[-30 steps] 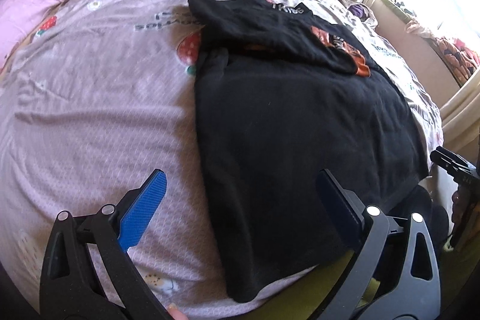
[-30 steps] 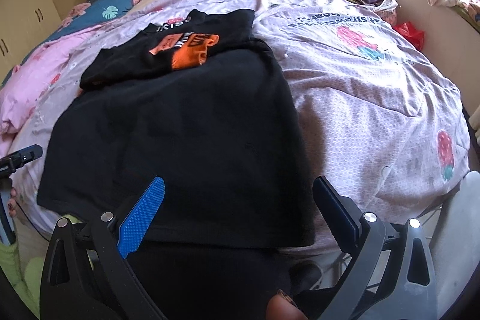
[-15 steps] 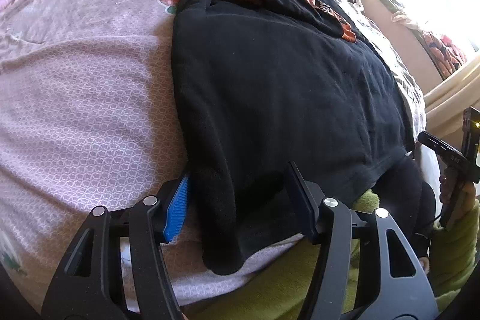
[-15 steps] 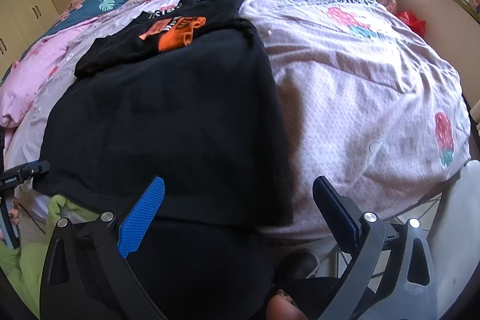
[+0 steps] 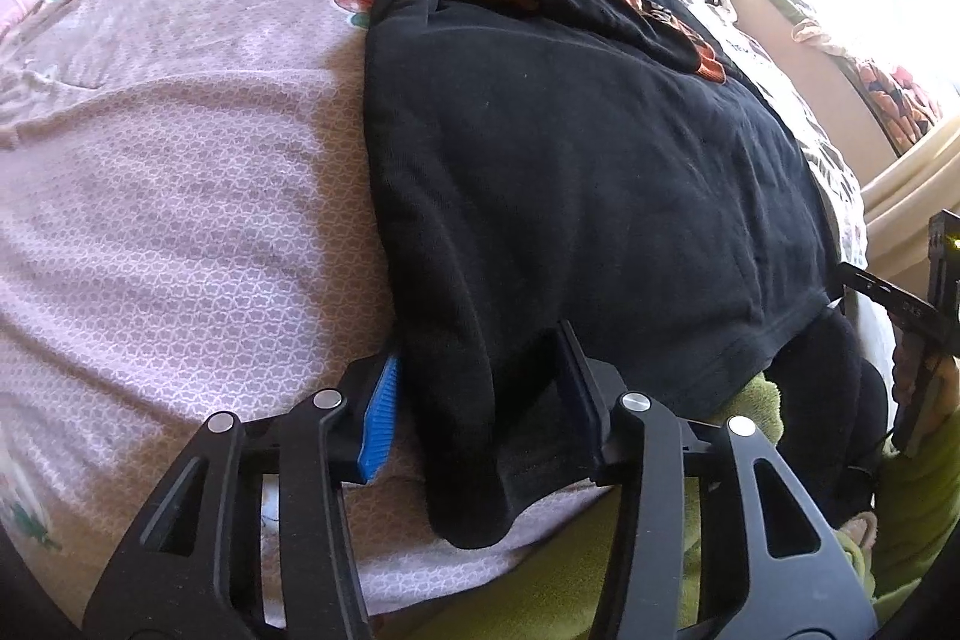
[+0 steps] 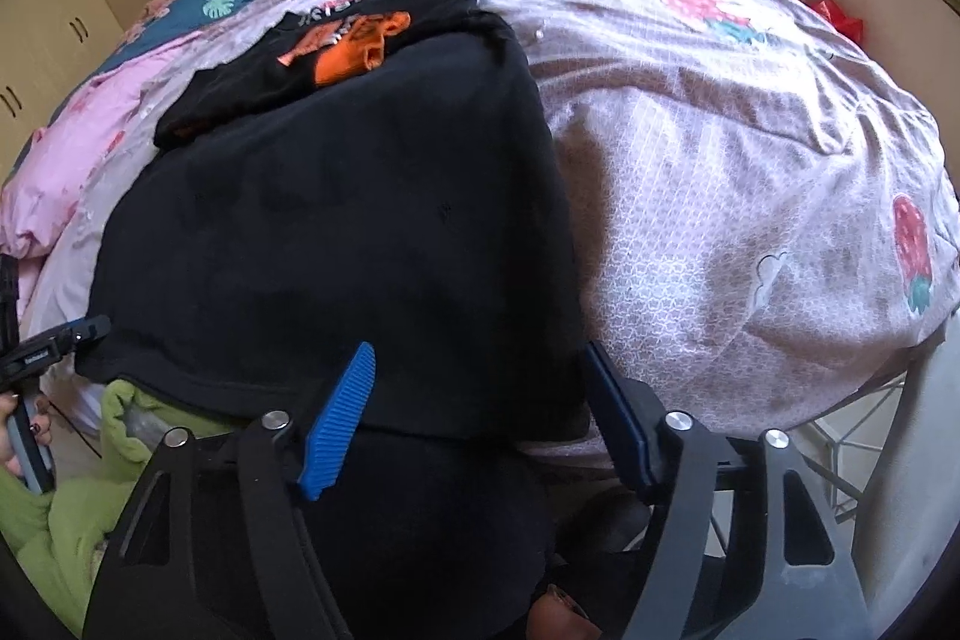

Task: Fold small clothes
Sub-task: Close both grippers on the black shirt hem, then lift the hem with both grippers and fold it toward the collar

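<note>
The black shirt point(image 5: 588, 196) lies flat on the pink bedspread point(image 5: 180, 196), its lower hem at the near bed edge. The left gripper point(image 5: 474, 388) is closing on the hem's left corner, apparently already pinching the cloth. The right gripper point(image 6: 480, 400) is closing around the right corner, its pads still clear of the fabric.

Left wrist view: sits just behind left claw point(image 5: 474, 388), angled steeply down, close over near-left corner of black shirt point(image 5: 570, 196) at bed point(image 5: 180, 196) edge. Right wrist view: behind right claw point(image 6: 480, 400), same downward tilt, close over shirt's point(image 6: 336, 232) near-right hem. Shared: whole black shirt, folded garment with orange print point(image 5: 660, 16) point(image 6: 354, 46) beyond its far end, lilac bedcover. Each view catches other claw at its side margin.
</note>
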A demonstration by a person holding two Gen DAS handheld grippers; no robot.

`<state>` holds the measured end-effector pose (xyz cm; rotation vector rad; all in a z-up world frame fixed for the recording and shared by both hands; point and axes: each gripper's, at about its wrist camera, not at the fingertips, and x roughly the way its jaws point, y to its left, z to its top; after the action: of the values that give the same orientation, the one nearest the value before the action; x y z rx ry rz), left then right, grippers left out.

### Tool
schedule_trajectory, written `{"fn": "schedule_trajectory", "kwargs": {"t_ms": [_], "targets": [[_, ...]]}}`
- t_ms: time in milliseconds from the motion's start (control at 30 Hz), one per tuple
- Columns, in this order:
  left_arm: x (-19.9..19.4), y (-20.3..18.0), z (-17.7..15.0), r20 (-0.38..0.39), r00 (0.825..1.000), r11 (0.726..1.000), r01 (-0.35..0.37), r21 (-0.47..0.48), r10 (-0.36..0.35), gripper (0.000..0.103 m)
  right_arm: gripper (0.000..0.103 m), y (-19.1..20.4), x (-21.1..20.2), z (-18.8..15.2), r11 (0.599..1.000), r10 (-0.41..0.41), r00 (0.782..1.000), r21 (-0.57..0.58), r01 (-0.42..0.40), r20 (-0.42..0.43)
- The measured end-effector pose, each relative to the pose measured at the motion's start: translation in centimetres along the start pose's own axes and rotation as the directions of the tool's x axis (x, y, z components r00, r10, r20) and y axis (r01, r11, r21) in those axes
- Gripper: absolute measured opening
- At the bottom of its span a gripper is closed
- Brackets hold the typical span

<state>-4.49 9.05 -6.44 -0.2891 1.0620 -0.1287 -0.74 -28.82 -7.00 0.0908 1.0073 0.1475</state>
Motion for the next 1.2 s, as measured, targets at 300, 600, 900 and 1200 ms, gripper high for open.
{"fn": "schedule_trajectory", "kwargs": {"t_ms": [300, 600, 900, 1200], "targets": [[0.3, -0.3, 0.2, 0.015, 1.000, 1.000, -0.020, 0.004, 0.020, 0.020, 0.050, -1.2, 1.8, -0.2, 1.000, -0.015, 1.000, 0.004, 0.015, -0.022], [-0.4, -0.8, 0.6, 0.030, 1.000, 1.000, 0.002, 0.018, -0.002, 0.003, 0.013, -0.5, 1.0, -0.6, 0.998, -0.025, 1.000, -0.057, 0.024, -0.009], [-3.1, -0.7, 1.8, 0.094, 0.995, 0.999, 0.039, 0.010, -0.040, 0.002, 0.008, 0.2, -4.0, 0.8, 0.992, 0.110, 0.988, -0.068, -0.103, 0.112], [-5.6, -0.5, 4.0, 0.173, 0.983, 0.998, 0.057, 0.001, -0.056, 0.002, 0.008, 1.1, -8.2, 4.5, 0.987, 0.157, 0.940, -0.015, -0.160, 0.303]]}}
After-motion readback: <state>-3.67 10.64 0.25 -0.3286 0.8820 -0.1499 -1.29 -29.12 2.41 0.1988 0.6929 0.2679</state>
